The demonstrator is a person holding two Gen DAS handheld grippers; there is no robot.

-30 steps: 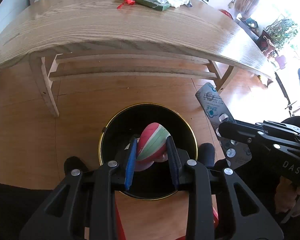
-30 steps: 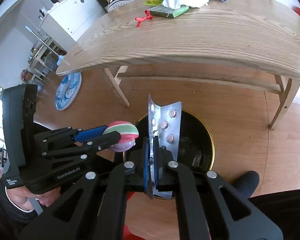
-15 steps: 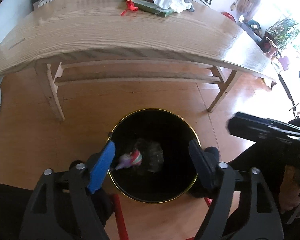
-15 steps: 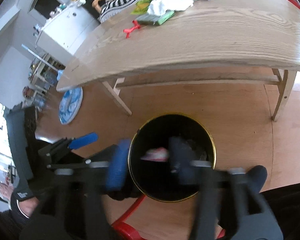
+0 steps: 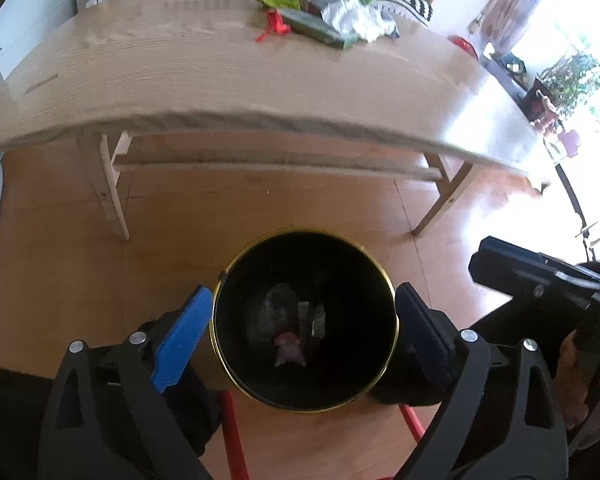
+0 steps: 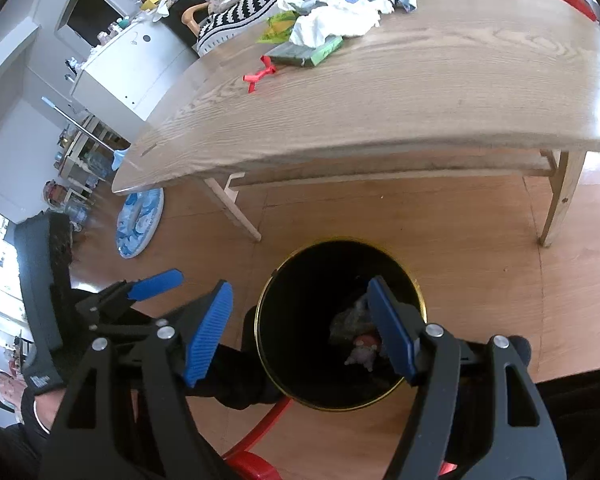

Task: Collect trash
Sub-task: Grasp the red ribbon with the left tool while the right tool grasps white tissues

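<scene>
A black trash bin with a gold rim point(image 5: 392, 312) point(image 6: 260, 320) stands on the wooden floor below both grippers. Dropped trash lies at its bottom, with a pink-and-white wrapper point(image 5: 288, 348) point(image 6: 364, 350) among it. My left gripper point(image 5: 300, 336) is open and empty above the bin; its blue pads also show in the right wrist view point(image 6: 156, 282). My right gripper point(image 6: 300, 332) is open and empty over the bin. More trash sits on the far side of the wooden table point(image 5: 180, 64) point(image 6: 420, 92): white tissue point(image 5: 352, 16) point(image 6: 332, 20), a green packet point(image 5: 316, 28) point(image 6: 308, 52), a red ribbon point(image 5: 274, 26) point(image 6: 260, 74).
Table legs point(image 5: 108, 192) point(image 6: 556, 196) stand behind the bin. A blue round mat point(image 6: 138, 220) lies on the floor at left. A white cabinet point(image 6: 128, 64) stands beyond the table. A red frame point(image 5: 232, 436) shows beneath the grippers.
Both grippers have opened: the striped wrapper left the left gripper and the pill blister left the right one, and both now lie in the bin. The view has lifted slightly.
</scene>
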